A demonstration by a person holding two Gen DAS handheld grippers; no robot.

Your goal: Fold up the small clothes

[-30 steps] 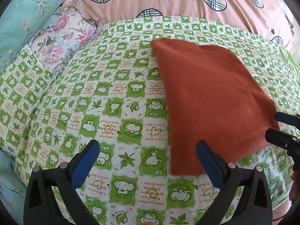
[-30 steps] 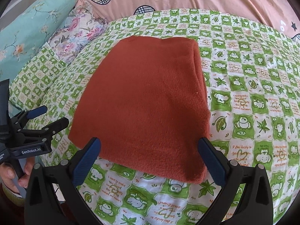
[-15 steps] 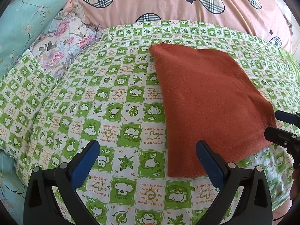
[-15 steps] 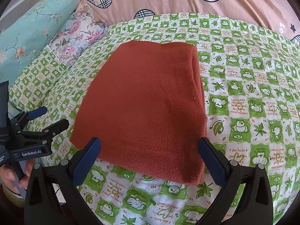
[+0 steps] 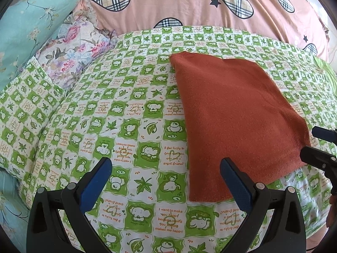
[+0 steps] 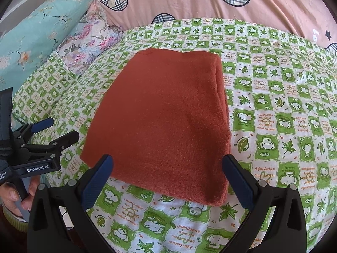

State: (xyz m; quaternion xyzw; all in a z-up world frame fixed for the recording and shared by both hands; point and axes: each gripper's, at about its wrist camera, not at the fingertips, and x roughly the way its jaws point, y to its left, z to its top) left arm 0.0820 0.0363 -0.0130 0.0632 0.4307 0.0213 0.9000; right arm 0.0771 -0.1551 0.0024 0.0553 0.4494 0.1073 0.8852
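A rust-orange knit garment lies folded into a flat rectangle on the green-and-white checked bed sheet. It also shows in the right wrist view, with its thick folded edge on the right side. My left gripper is open and empty, above the sheet just left of the garment's near corner. My right gripper is open and empty, hovering over the garment's near edge. Each gripper shows at the edge of the other's view: the right one and the left one, both with jaws apart.
A pink quilt with plaid hearts is piled at the back. A teal floral pillow and a purple floral pillow lie at the back left. The bed's near edge runs just below the grippers.
Both grippers have pulled back a little and risen, so the garment sits slightly farther away. The garment has not moved. Both grippers stay open.
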